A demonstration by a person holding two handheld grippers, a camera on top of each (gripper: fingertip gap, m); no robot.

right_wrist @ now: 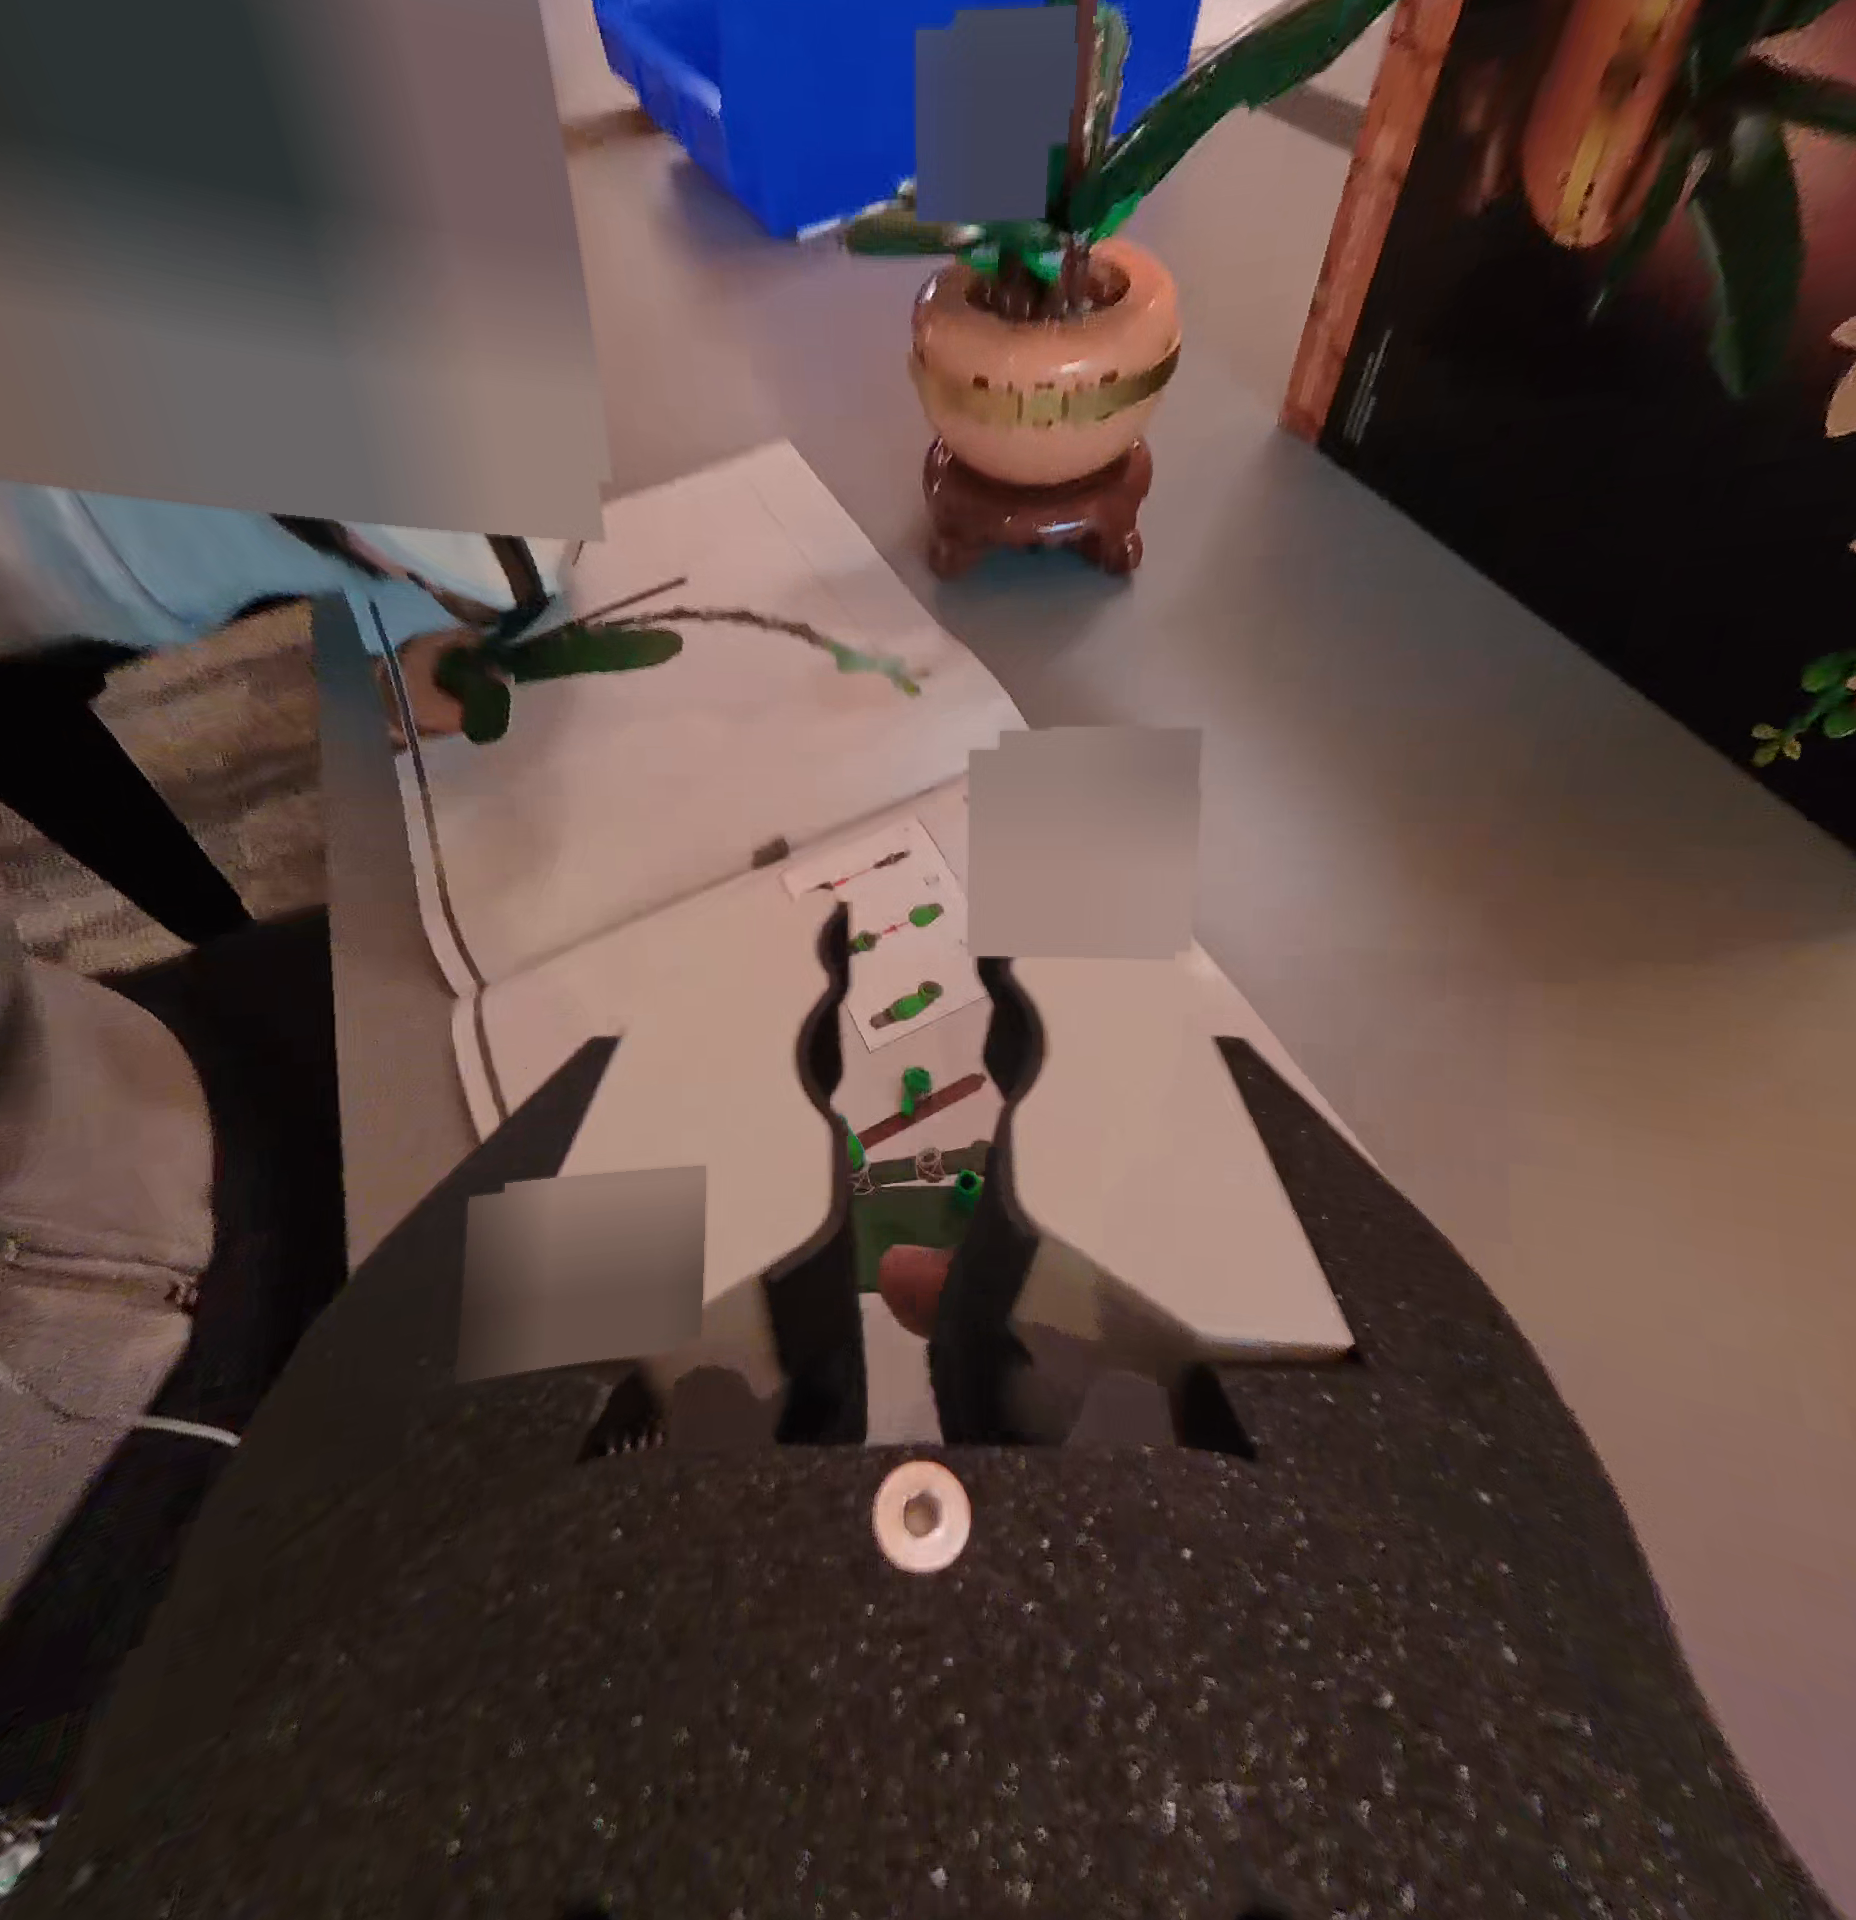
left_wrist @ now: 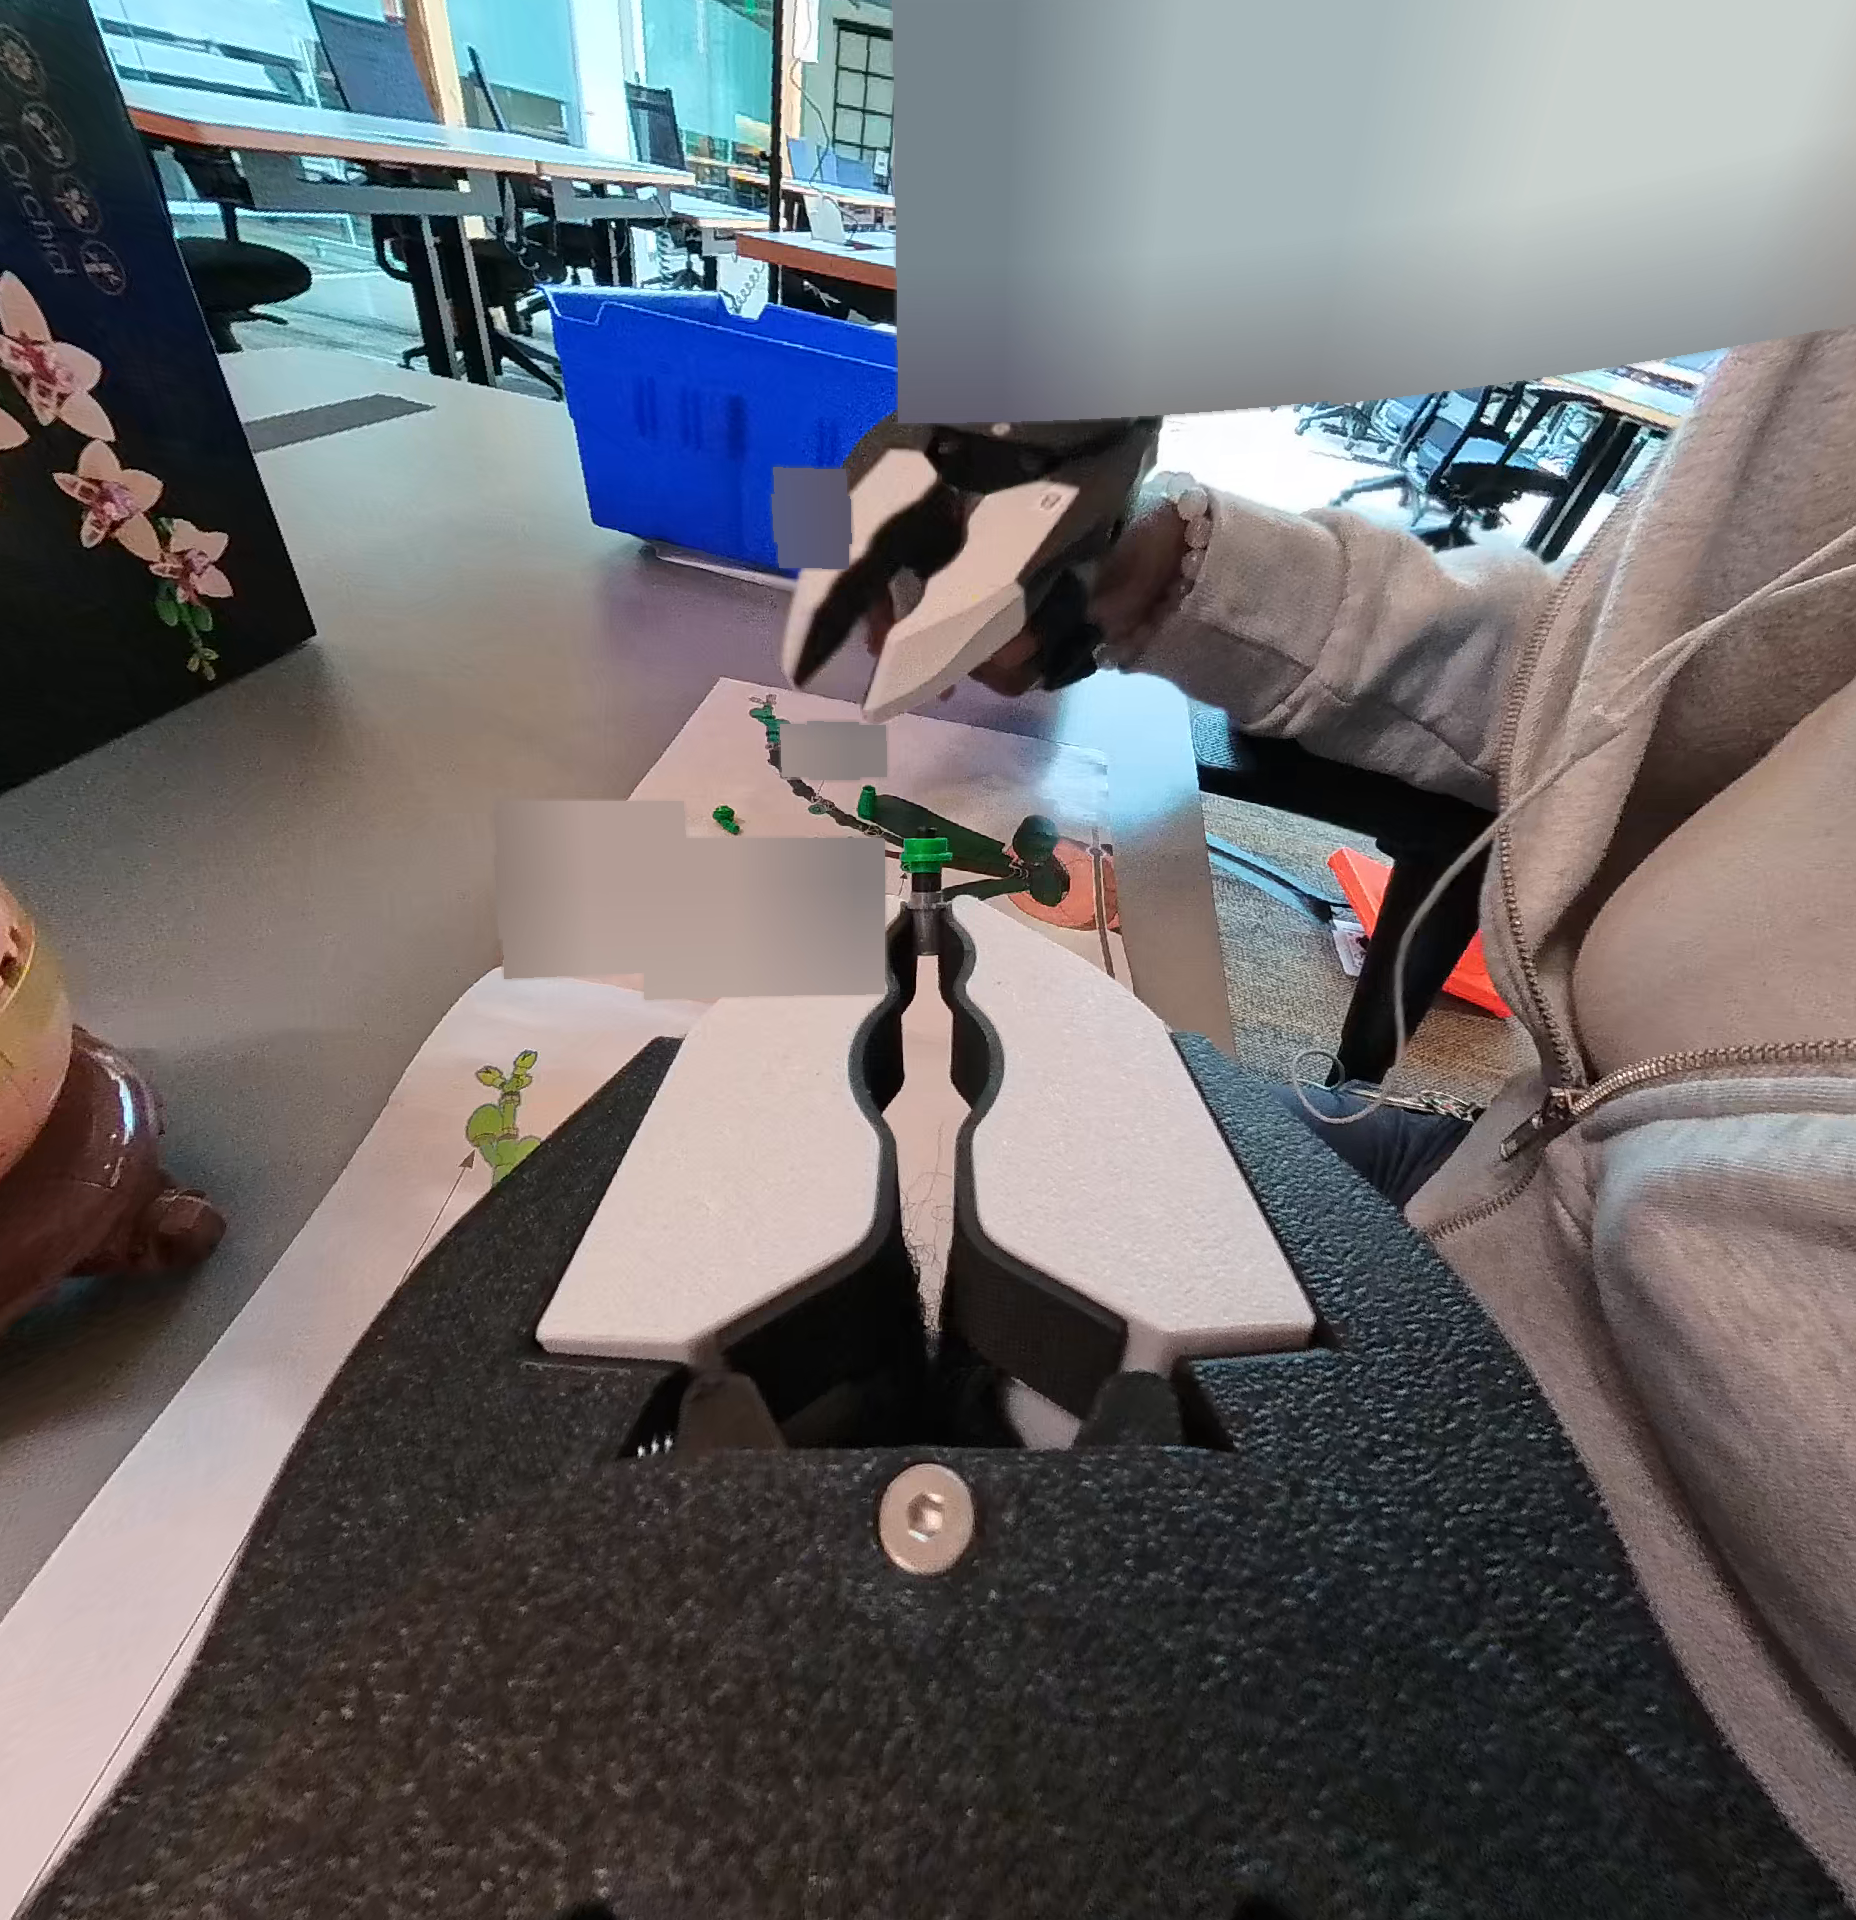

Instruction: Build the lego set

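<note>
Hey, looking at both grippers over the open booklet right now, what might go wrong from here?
1. The left gripper pinches a thin dark peg with a green cap only at its fingertips; a tilt or bump may pop it loose.
2. The right gripper hangs open above the booklet, where small green pieces lie loose; a low sweep might scatter them.
3. The booklet reaches the table edge, so nudged pieces may drop to the floor.
</note>
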